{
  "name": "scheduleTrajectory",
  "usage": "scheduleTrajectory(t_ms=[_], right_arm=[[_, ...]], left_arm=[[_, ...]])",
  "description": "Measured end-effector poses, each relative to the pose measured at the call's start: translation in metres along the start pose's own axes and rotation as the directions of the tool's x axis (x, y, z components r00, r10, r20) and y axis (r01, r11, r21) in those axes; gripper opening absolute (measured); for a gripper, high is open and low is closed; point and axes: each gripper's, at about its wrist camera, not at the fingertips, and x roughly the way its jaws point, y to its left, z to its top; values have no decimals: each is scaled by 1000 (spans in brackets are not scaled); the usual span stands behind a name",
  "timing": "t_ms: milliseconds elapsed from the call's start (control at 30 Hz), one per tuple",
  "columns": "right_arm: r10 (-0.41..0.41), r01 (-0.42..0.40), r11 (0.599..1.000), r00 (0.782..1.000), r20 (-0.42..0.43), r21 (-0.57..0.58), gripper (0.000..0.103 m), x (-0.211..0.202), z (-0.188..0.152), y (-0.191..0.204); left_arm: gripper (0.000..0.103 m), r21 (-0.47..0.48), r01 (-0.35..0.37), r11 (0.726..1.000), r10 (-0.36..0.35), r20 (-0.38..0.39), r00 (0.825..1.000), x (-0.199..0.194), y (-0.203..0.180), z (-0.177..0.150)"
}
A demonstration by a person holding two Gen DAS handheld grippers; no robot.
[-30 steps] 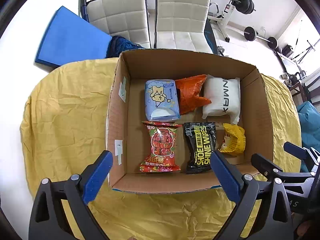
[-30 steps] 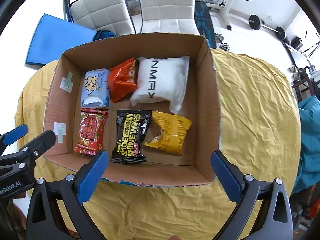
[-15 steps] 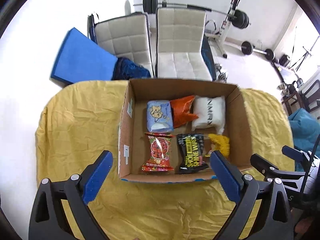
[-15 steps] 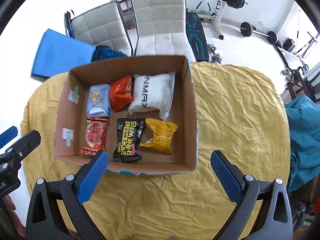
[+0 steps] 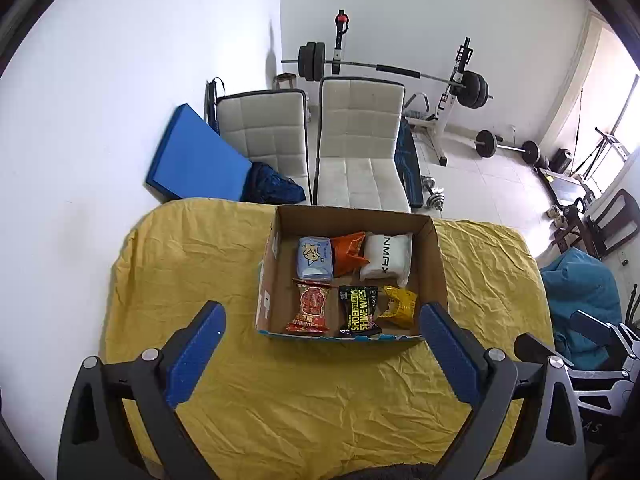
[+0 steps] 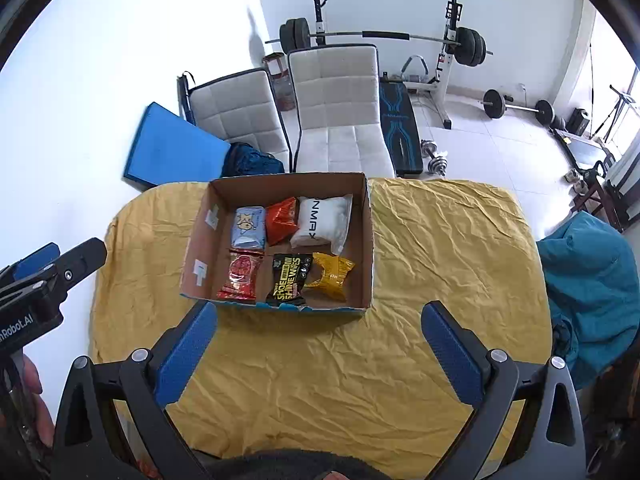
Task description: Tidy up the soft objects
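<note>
An open cardboard box (image 5: 438, 264) (image 6: 370, 240) stands on the yellow-covered table (image 5: 192, 248) (image 6: 440, 240). Inside lie a light blue pack (image 5: 315, 258) (image 6: 249, 226), an orange pouch (image 5: 347, 252) (image 6: 282, 220), a white pillow pack (image 5: 387, 259) (image 6: 322, 224), a red snack bag (image 5: 310, 309) (image 6: 240, 276), a black shoe-wipes pack (image 5: 358, 310) (image 6: 289, 280) and a yellow pouch (image 5: 400, 306) (image 6: 330, 276). My left gripper (image 5: 320, 320) is open and empty, high above the table's near side. My right gripper (image 6: 320, 320) is likewise open and empty, well back from the box.
Two white padded chairs (image 5: 360, 136) (image 6: 336, 92) stand behind the table, with a blue mat (image 5: 192, 160) against the wall. A barbell rack (image 5: 460, 88) and weights fill the back. A teal beanbag (image 6: 588, 280) sits at the right.
Both grippers have pulled up and back from the box, which now looks much smaller. More of the room and table shows. All packs lie as before.
</note>
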Motion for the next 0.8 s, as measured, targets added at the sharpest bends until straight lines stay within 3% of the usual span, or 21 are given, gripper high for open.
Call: scheduleTrajectory(t_ms=[400, 800], right_arm=[[13, -10, 999, 997, 79, -43, 103, -73, -17, 7], [-41, 42, 999, 994, 98, -3, 103, -74, -16, -8]], left_arm=[[100, -17, 0, 1000, 1, 29, 1000, -51, -2, -15], [100, -23, -24, 999, 25, 28, 999, -49, -7, -21]])
